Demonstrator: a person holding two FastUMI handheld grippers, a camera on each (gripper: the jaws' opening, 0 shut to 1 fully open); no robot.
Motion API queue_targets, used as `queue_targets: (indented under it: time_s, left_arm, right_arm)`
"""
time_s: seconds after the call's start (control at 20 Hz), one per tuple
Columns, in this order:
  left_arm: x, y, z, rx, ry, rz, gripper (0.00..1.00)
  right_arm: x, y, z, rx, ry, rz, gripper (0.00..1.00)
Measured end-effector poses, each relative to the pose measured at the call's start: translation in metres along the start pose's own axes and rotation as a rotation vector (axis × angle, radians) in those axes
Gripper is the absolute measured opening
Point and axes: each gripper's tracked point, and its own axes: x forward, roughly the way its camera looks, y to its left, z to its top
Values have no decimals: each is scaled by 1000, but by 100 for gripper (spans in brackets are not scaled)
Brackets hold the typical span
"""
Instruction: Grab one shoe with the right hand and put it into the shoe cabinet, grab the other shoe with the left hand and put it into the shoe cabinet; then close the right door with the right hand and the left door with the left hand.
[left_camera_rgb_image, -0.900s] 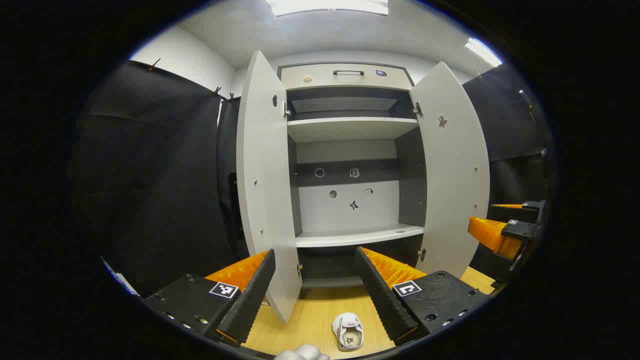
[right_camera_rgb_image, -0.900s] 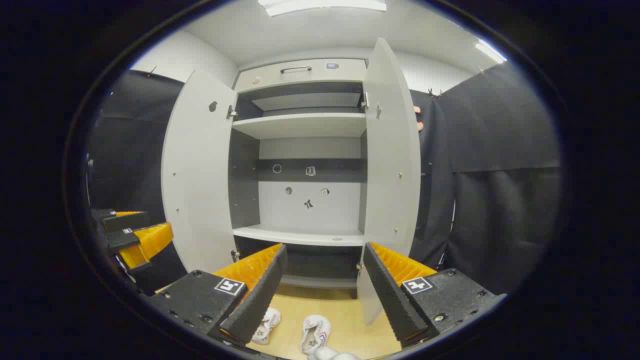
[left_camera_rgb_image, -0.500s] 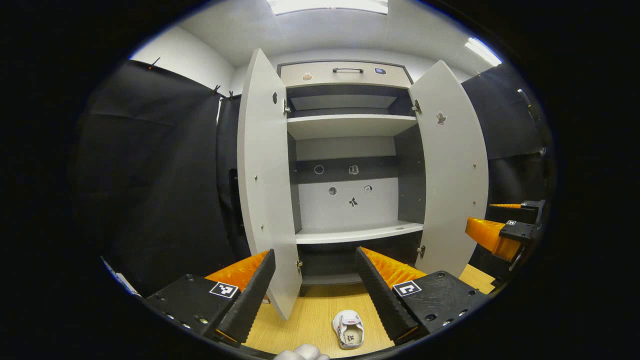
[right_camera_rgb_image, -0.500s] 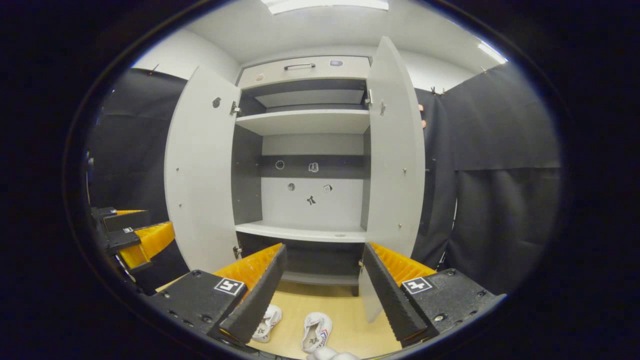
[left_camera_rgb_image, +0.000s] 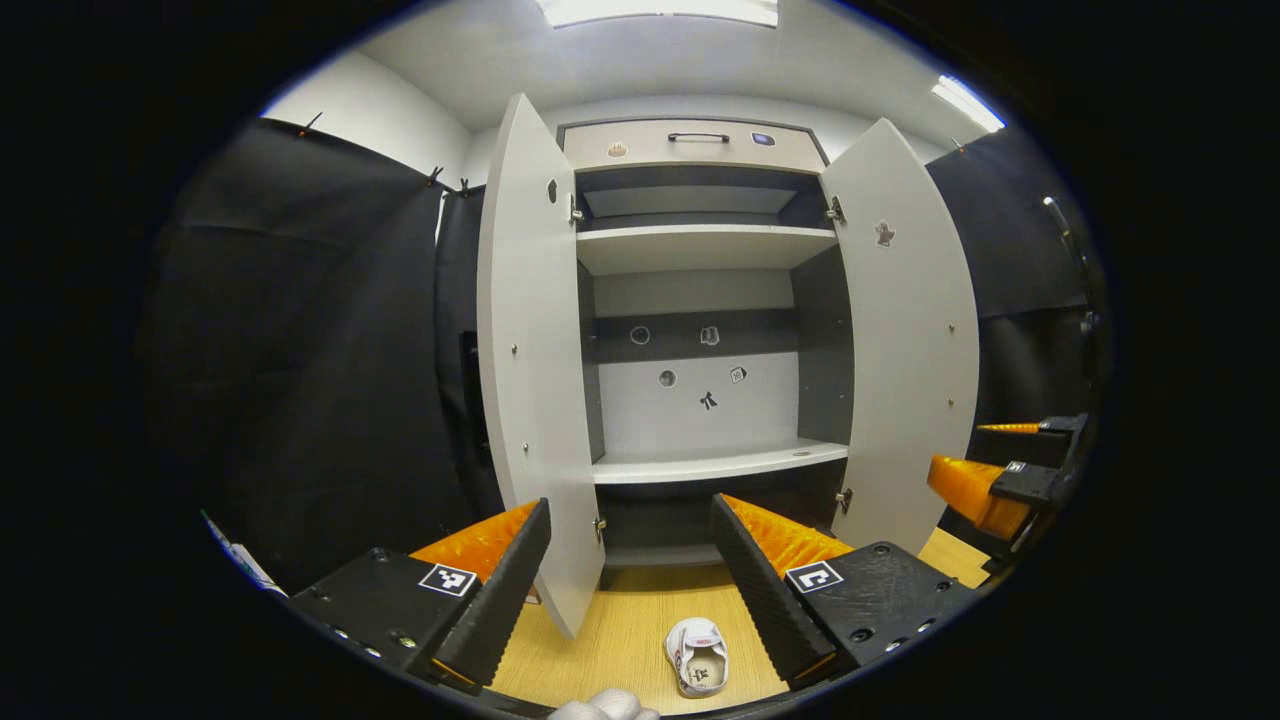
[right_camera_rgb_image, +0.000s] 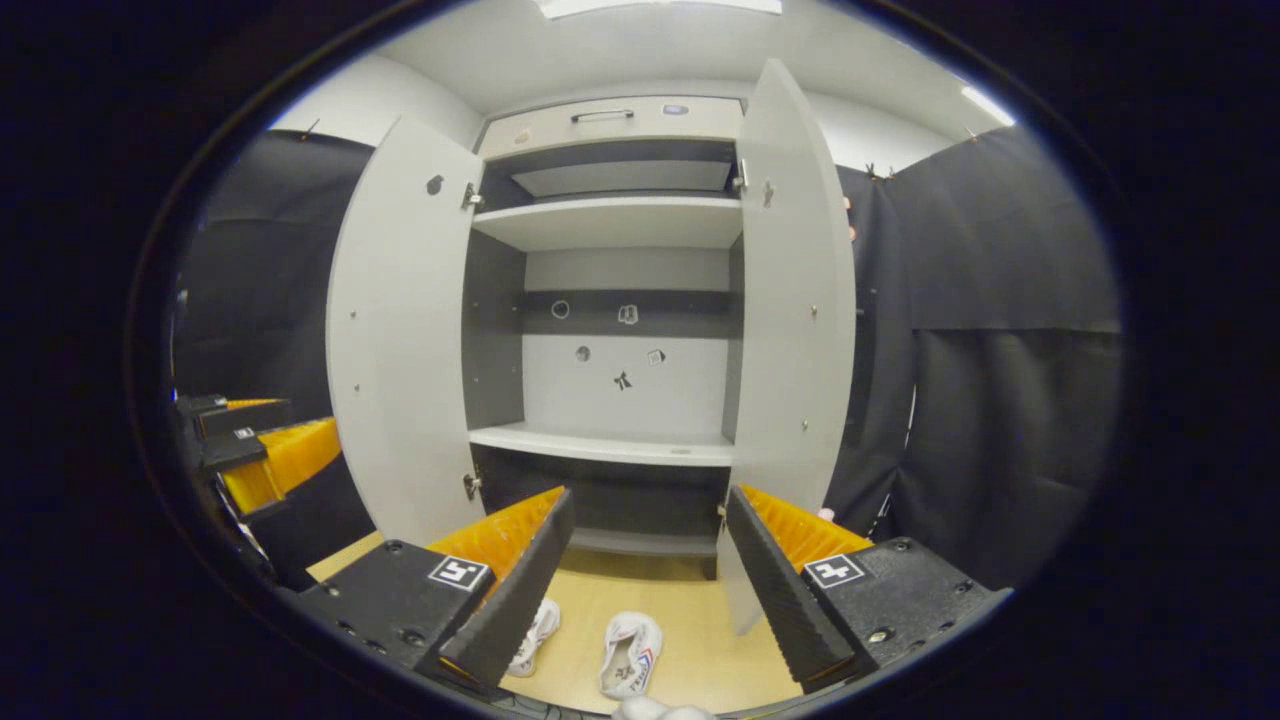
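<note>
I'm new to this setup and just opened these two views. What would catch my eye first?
The tall shoe cabinet stands straight ahead with its left door and right door swung wide open and its shelves bare. Two small white shoes lie on the wooden floor in front of it. The right gripper and the left gripper both hover above the floor with jaws open, holding nothing.

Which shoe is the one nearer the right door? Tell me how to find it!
Look at the tall white shoe cabinet with both doors open. On the wooden floor before it lie two small white shoes. Yours is the right-hand shoe, fully visible with red and blue marks; the other shoe peeks from behind a gripper finger.
</note>
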Motion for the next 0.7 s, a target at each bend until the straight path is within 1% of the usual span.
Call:
queue_targets:
  time_s: [0.05, 0.1, 0.25, 0.4, 0.55, 0.7]
  left_arm:
    - [0, 1, -1, 0, 0, 1, 100]
    - [1, 2, -2, 0, 0, 5, 96]
    - [0, 1, -8, 6, 21, 8, 96]
    - [1, 2, -14, 15, 31, 11, 96]
    - [-1, 3, -22, 15, 49, 25, 96]
    - [-2, 4, -30, 15, 71, 32, 96]
  right_arm:
    - [1, 1, -15, -2, 32, 4, 100]
    - [0, 3, -32, -4, 65, 6, 99]
    - [2, 7, -86, -4, 184, 29, 99]
    - [2, 12, -147, 35, 328, 35, 100]
    - [-1, 23, -202, 46, 449, 69, 99]
    - [-3, 38, -251, 44, 559, 97, 93]
